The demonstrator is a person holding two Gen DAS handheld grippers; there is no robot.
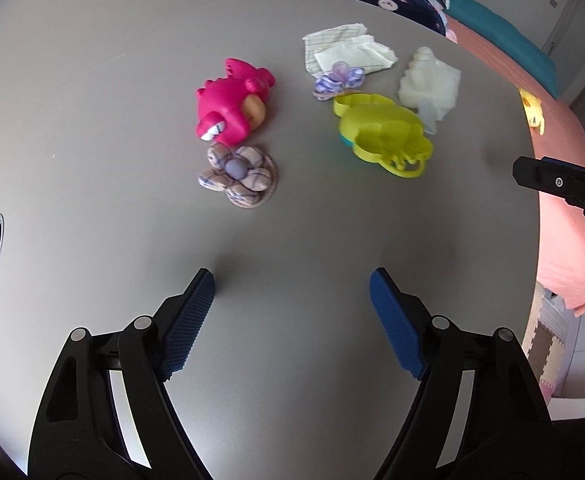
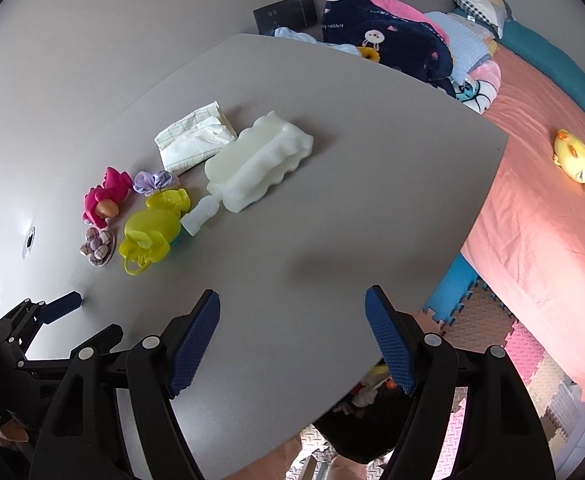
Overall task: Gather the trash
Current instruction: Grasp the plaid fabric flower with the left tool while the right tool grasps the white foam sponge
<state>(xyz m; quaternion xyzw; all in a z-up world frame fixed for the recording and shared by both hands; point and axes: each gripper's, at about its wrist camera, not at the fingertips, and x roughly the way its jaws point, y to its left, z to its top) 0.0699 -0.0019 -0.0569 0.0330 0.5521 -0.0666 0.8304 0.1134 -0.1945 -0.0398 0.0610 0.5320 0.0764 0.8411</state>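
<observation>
- Both hand-held grippers, left [image 1: 291, 276] and right [image 2: 292, 294], spread apart, holding nothing.
- Foam wrapper [image 2: 258, 166] lies upper centre of right view, long axis diagonal; I judge right nearer.

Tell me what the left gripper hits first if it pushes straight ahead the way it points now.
Probably the plaid fabric flower: it lies nearest ahead of the open left gripper, slightly left of centre. Only bare table lies between. Dead centre might pass just beside it; depth is unclear.
</observation>
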